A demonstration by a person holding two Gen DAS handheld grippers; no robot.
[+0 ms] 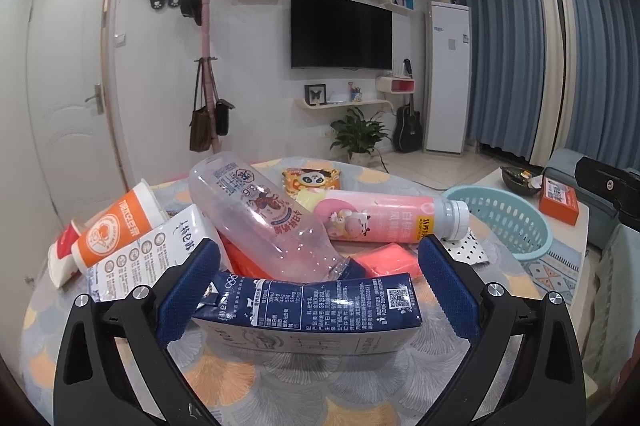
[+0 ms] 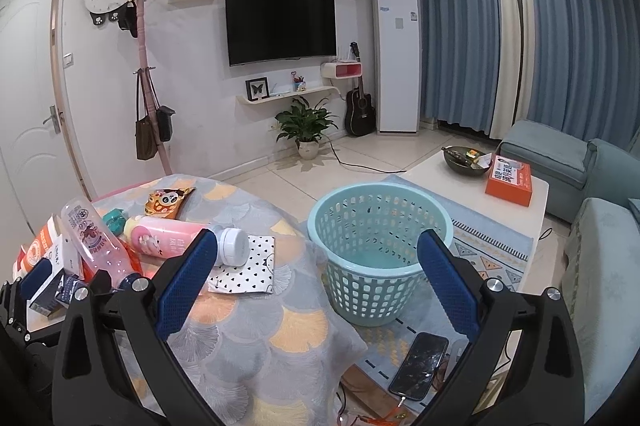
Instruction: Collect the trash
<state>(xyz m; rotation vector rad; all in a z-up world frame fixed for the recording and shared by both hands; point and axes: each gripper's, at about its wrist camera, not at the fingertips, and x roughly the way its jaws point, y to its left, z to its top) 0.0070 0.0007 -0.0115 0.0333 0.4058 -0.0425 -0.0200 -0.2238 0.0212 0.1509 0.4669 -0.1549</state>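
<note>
Navy milk carton (image 1: 308,310) nearest the left lens, lying crosswise between the blue pads of the left gripper (image 1: 316,286); long axis running pad to pad, left end against or just short of the left pad, right end a little shy of the right one. Jaws spread wide, nothing pinched yet as far as can be told. Clear plastic bottle (image 1: 260,214) propped behind, neck slanting down onto the carton's top edge, so likely to roll once the carton lifts. Pink yoghurt bottle (image 1: 384,222) further back, lying flat, white cap pointing right toward the teal basket (image 1: 536,238). Orange paper cup (image 1: 116,230) and white carton (image 1: 160,250) off to the left of the pile, panda snack bag (image 1: 314,179) at the far side, all on the fan-patterned tablecloth (image 1: 280,386).

Right gripper (image 2: 320,286) also spread wide and empty, hovering over the table's right edge, basket (image 2: 360,290) below and ahead between its pads, apparently empty. Spotted paper (image 2: 248,266) and the pink bottle's cap (image 2: 234,246) just beside its left pad. Phone (image 2: 420,366) on the rug below.

Judgement: left side far nearer the carton, already straddling it lengthwise; closing along that long axis risky on a soft carton, gripping across the short side likely surer; basket well off to the right
</note>
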